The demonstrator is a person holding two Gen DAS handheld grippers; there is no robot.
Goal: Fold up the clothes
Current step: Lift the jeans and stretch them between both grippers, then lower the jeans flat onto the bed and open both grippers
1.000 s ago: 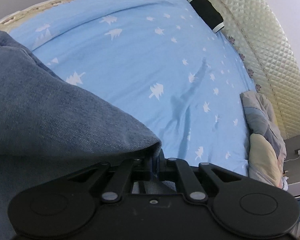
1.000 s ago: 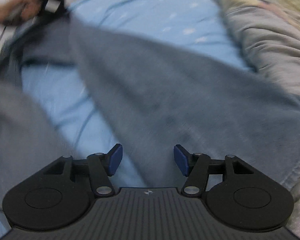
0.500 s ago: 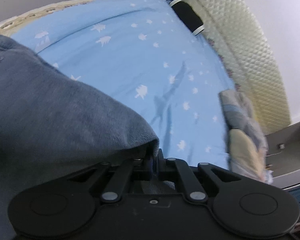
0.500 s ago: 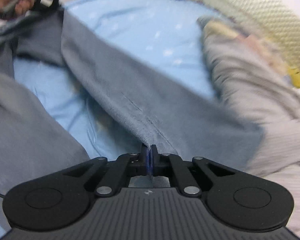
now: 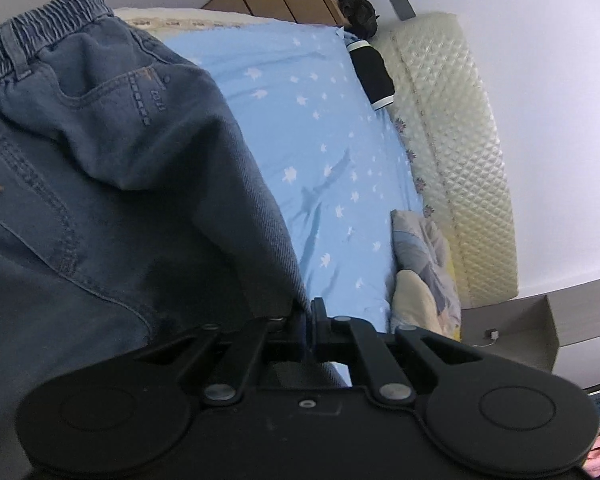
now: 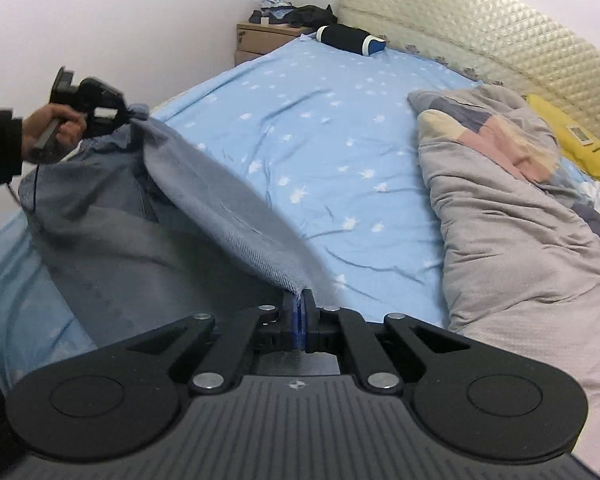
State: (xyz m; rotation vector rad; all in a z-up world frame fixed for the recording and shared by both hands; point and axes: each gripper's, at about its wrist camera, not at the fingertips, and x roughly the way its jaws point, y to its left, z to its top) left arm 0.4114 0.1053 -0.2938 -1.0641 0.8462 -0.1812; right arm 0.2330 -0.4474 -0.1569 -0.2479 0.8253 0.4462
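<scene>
A pair of blue denim jeans (image 5: 112,184) with an elastic waistband hangs lifted above the blue star-print bed sheet (image 5: 324,152). My left gripper (image 5: 309,322) is shut on an edge of the jeans. In the right wrist view the jeans (image 6: 220,216) stretch between both grippers. My right gripper (image 6: 299,312) is shut on the near end of the fabric. The left gripper (image 6: 124,116), held in a hand, pinches the far end at upper left.
A grey patchwork quilt (image 6: 512,208) is bunched on the right of the bed sheet (image 6: 320,140). A yellow pillow (image 6: 572,140) lies by the quilted headboard (image 6: 480,28). A black roll pillow (image 6: 346,38) and a wooden nightstand (image 6: 260,38) are at the far end.
My right gripper has shut on the jeans' edge. Both grippers have lifted and pulled the jeans taut above the bed; the waistband and pocket have come into the left view.
</scene>
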